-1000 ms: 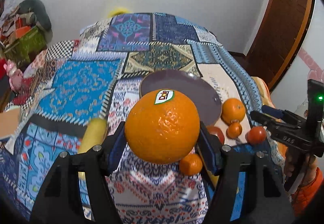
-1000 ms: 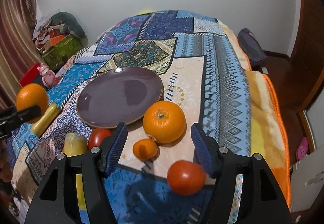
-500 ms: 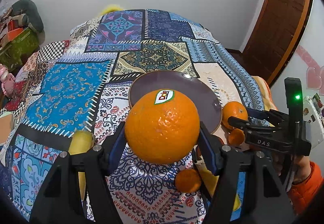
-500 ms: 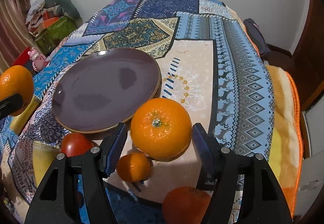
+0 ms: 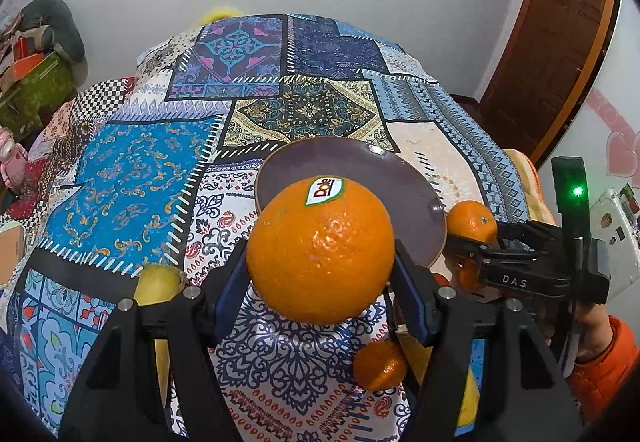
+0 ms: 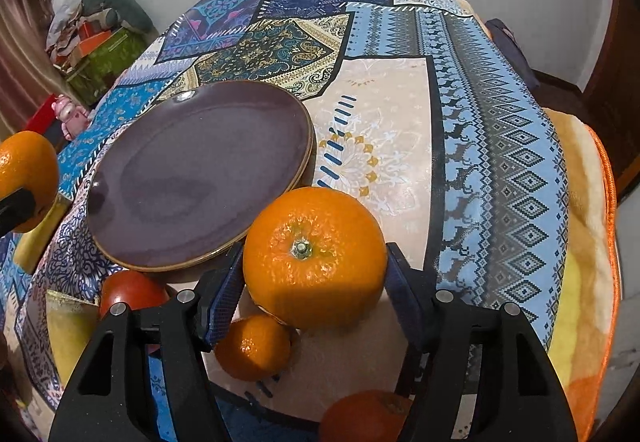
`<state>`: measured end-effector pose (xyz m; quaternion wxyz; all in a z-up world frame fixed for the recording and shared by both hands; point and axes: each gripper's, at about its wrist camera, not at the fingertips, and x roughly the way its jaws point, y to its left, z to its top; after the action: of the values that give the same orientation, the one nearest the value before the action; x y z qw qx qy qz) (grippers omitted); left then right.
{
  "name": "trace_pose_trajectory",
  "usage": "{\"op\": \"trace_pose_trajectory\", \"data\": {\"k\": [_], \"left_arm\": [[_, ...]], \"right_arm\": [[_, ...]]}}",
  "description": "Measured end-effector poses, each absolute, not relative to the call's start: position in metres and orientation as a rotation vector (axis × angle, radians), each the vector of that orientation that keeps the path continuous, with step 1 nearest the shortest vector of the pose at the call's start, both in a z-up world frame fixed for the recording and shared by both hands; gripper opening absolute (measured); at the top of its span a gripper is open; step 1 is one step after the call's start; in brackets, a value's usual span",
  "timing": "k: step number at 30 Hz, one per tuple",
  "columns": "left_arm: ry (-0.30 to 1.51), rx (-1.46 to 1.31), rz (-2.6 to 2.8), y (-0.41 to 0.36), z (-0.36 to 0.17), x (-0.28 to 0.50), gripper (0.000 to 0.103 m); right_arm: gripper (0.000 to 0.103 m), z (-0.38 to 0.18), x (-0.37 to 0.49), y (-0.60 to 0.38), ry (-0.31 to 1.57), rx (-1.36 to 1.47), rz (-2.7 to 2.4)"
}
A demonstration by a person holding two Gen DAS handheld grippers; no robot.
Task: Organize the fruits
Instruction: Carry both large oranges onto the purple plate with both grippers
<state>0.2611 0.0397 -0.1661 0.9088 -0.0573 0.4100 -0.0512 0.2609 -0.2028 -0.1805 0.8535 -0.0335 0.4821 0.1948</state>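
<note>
Left fingers (image 5: 320, 278) clench the stickered orange (image 5: 320, 250); right fingers (image 6: 314, 282) clamp the stem-up orange (image 6: 314, 262)

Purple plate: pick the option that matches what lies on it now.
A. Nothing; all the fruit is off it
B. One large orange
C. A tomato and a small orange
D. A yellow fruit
A. In the right wrist view the purple plate shows a bare surface, while the orange, small orange and tomato sit on the cloth beside it.
</note>
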Motion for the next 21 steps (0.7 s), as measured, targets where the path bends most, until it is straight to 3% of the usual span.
{"op": "trace_pose_trajectory", "data": {"k": [21], "left_arm": [[0.802,-0.102,-0.109,0.039,-0.13,0.276,0.066]], "right_arm": [[0.063,-0.111,0.264,-0.192,0.868,-0.042,0.458]]}}
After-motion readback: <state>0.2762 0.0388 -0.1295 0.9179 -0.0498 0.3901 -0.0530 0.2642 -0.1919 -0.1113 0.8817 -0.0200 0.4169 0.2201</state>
